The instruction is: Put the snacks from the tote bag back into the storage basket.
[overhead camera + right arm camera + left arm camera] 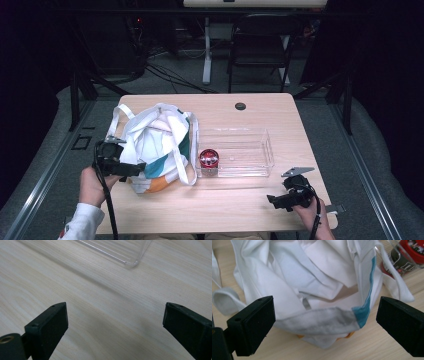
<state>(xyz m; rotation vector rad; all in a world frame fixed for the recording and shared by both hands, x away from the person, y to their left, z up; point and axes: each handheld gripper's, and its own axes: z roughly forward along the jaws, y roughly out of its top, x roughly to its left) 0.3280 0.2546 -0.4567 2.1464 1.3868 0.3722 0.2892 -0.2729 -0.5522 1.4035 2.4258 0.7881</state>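
A white cloth tote bag [155, 145] with teal and orange patches lies crumpled on the left of the wooden table [235, 205]. My left gripper [136, 168] is at the bag's near left edge, jaws open. In the left gripper view the bag's rim [322, 321] lies between the wide-apart jaws, untouched by either. A red-lidded jar [209, 161] stands in the left end of a clear plastic tray [250, 132]; the jar [409, 255] also appears at the top right of the left gripper view. My right gripper [272, 201] rests open near the table's front right edge, over bare wood.
A corner of the clear tray [130, 262] shows ahead of the right jaws. The bag's long straps [189, 165] trail toward the jar. A dark round grommet [240, 106] sits near the table's far edge. A folding chair [260, 45] stands beyond the table.
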